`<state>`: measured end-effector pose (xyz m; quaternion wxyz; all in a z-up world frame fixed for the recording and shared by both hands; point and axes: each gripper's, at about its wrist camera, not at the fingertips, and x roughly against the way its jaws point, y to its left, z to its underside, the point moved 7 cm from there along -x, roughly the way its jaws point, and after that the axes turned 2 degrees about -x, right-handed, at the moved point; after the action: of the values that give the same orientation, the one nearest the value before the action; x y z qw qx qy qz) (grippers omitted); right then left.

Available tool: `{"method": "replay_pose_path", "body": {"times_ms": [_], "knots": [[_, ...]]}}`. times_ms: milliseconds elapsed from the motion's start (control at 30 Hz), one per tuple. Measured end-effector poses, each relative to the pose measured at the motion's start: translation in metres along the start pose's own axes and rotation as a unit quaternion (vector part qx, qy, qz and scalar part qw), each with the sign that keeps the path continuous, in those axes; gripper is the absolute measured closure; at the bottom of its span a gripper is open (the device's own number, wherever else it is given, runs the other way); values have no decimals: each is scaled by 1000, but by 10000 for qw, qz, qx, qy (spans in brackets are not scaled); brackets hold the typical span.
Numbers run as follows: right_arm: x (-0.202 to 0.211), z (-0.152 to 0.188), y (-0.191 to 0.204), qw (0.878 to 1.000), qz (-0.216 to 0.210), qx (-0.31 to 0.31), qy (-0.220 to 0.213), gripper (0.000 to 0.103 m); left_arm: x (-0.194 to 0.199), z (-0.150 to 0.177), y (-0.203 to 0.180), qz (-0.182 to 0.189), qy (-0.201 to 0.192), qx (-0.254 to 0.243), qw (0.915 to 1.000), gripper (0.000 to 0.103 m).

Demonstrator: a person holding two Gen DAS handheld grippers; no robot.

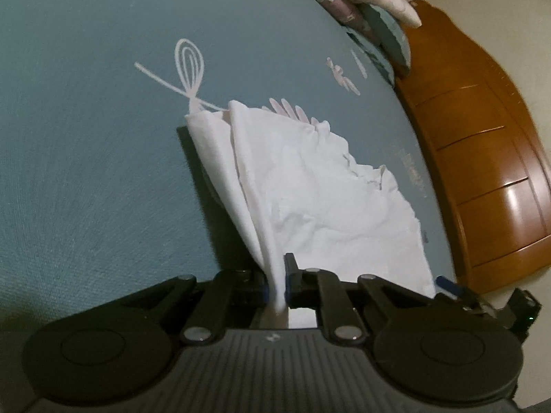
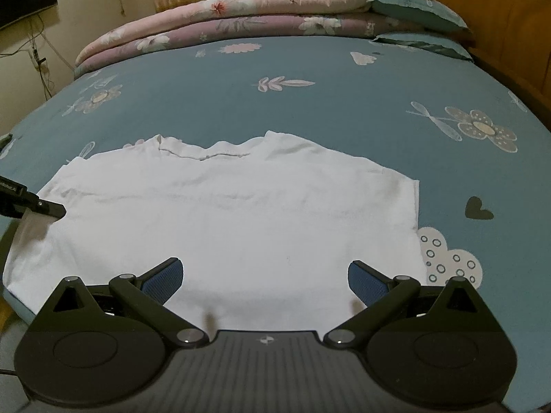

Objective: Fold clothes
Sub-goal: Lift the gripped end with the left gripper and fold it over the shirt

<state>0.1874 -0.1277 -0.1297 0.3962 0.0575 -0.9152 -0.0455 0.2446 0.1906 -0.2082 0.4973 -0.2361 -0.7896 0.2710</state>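
— Where is the shirt lying for you?

— Your white T-shirt (image 2: 234, 213) is spread on the blue flowered bedsheet (image 2: 310, 103), its neckline toward the far side of the bed and its hem at the near edge, right under your right-hand camera. Most of it lies flat with shallow wrinkles. On the left side, one part is lifted off the sheet and hangs as a fold.

— What does my left gripper have?

— Your left gripper (image 1: 277, 284) is closed tight on that lifted fold; the cloth runs up from between the two fingers and fans out toward the rest of the shirt (image 1: 327, 199). In the right-hand view you can see the same gripper (image 2: 44, 208) coming in from the left edge with the white cloth hanging beneath its tip.

— And my right?

— Your right gripper (image 2: 265, 280) is spread wide, its blue pads (image 2: 163, 280) well apart, with nothing between them. It sits over the near hem of the shirt; whether the pads touch the cloth, I cannot tell.

— What surrounds the shirt?

— Folded floral quilts (image 2: 241, 17) are stacked along the far side of the bed, with teal pillows (image 2: 416, 10) at their right end. A wooden headboard (image 1: 482, 158) stands beyond the sheet's edge in your left-hand view.
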Motion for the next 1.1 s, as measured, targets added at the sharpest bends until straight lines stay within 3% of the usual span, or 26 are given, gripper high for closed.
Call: {"method": "replay_pose_path", "body": {"times_ms": [200, 500, 600, 700, 833, 967, 1100], "knots": [[3, 0, 0, 10000, -26, 75, -43, 0, 5, -5, -17, -353, 1, -87, 9993, 96], [8, -2, 6, 9987, -463, 16, -207, 0, 19, -21, -62, -436, -90, -417, 9981, 96], [11, -3, 12, 9962, -823, -47, -272, 0, 22, -25, -75, -515, -88, -566, 9970, 96], [7, -9, 25, 9880, -1493, -327, -236, 0, 25, -26, -86, -613, -100, -626, 9961, 96], [-14, -14, 53, 9675, -2436, -683, 65, 0, 29, -24, -98, -688, -121, -698, 9951, 96], [-35, -17, 80, 9487, -3006, -909, 379, 0, 30, -26, -106, -760, -135, -708, 9945, 96], [-60, -19, 93, 9524, -2873, -847, 562, 0, 28, -27, -104, -734, -124, -660, 9950, 96]]}}
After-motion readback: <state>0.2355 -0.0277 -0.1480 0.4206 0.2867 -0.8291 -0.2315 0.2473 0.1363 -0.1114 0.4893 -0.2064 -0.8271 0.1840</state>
